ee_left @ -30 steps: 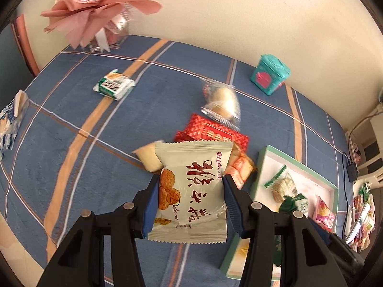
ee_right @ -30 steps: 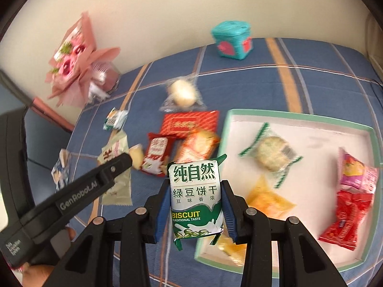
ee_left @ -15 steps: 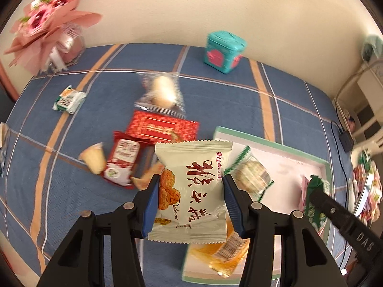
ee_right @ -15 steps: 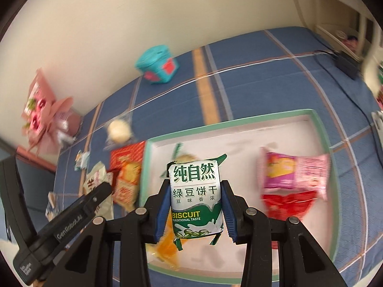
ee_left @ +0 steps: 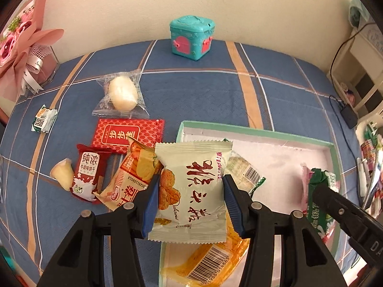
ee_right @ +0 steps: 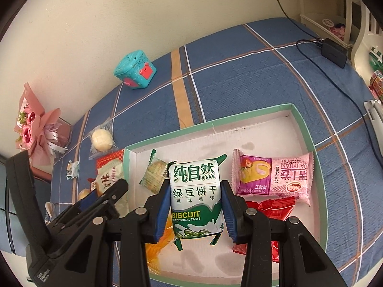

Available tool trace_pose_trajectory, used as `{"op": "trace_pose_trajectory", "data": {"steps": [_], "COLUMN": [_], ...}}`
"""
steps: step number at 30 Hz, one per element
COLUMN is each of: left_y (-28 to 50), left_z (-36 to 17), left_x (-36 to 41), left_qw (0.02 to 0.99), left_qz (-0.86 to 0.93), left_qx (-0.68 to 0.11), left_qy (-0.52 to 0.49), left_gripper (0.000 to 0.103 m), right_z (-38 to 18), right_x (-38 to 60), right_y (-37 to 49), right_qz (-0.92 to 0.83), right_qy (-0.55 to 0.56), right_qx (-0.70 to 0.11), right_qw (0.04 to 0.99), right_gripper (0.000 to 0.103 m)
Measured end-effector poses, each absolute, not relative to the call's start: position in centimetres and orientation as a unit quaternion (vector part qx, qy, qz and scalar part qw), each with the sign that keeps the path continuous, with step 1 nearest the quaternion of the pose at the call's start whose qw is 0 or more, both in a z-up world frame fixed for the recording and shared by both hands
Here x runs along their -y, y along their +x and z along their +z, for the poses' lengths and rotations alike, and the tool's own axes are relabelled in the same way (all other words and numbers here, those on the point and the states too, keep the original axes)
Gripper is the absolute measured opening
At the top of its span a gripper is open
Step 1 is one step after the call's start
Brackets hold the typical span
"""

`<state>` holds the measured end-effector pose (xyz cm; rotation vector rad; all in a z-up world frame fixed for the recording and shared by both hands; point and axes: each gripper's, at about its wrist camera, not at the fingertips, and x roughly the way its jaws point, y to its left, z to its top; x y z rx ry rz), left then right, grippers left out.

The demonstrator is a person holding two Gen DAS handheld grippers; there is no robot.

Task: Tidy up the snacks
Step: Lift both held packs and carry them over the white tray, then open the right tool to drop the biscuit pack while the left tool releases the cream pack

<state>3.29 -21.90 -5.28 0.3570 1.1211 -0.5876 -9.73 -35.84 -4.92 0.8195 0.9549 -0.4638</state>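
Roughly halfway: four or so packets fill the tray [ee_right: 308, 134]; left gripper [ee_left: 190, 199] clamps a cream packet [ee_left: 191, 191], right gripper [ee_right: 195, 206] a green biscuit packet [ee_right: 195, 196]; six wait left on the cloth [ee_left: 191, 95].

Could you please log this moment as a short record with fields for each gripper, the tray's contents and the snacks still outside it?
left gripper: shut on cream snack packet
right gripper: shut on green biscuit packet, over the tray
tray: green-rimmed; holds pink Swiss roll packet, red packet, orange packet, green-edged clear cracker packet
outside tray: red flat packet, clear-wrapped bun, dark red biscuit packet, orange-and-cream packet
surface: blue plaid cloth
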Motion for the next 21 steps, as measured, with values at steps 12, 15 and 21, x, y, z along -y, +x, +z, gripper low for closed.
{"op": "trace_pose_trajectory", "data": {"steps": [12,15,21], "left_y": [2.7,2.5,2.5], "left_z": [-7.6,-8.2,-8.6], "left_x": [22.1,22.1,21.9], "left_qw": [0.758,0.750,0.744], "left_qz": [-0.285,-0.288,-0.288], "left_qx": [-0.562,-0.572,-0.582], "left_qy": [0.166,0.164,0.161], "left_gripper": [0.053,0.053,0.053], "right_z": [-6.1,-6.5,-7.5], "right_x": [35.5,35.4,35.4], "right_y": [-9.2,-9.1,-9.0], "right_qz": [-0.216,-0.217,-0.220], "right_qy": [0.378,0.377,0.376], "right_qx": [-0.464,-0.473,-0.486], "right_qw": [0.771,0.766,0.758], "right_gripper": [0.043,0.043,0.043]}}
